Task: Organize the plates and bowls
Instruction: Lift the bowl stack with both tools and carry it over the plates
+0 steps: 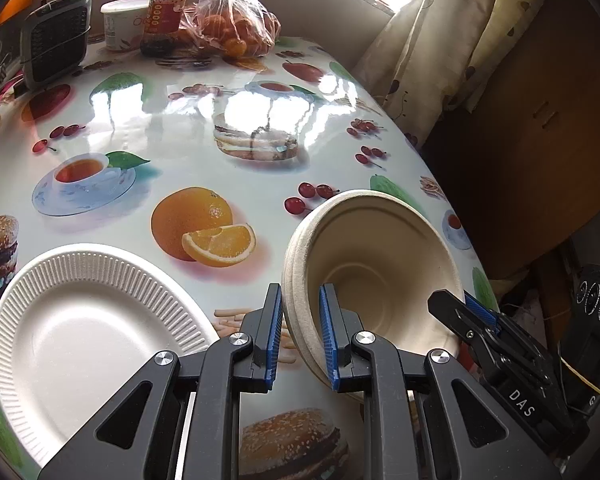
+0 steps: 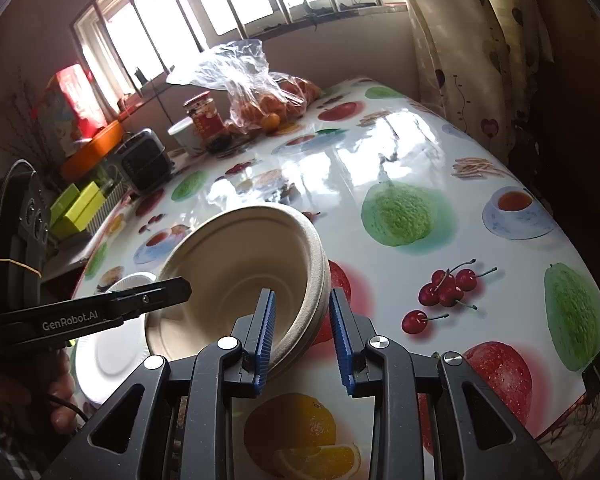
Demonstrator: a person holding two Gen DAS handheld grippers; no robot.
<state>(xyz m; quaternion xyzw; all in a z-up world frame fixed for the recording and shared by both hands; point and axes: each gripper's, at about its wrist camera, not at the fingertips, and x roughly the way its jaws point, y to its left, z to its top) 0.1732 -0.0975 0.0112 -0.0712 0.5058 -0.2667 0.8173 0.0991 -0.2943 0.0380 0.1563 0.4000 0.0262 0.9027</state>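
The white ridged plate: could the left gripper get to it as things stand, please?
Probably not yet: the left gripper is clamped on the stacked bowls, as is the right gripper. The plate itself lies uncovered beside it.

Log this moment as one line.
left gripper: shut on bowl stack rim | right gripper: shut on opposite rim | white plate: on table

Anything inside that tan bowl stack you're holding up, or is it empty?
The top bowl of the stack shows a bare inside, apart from one pad of each claw, left claw and right claw, pinching its rim. Whether anything sits between the nested bowls is covered.
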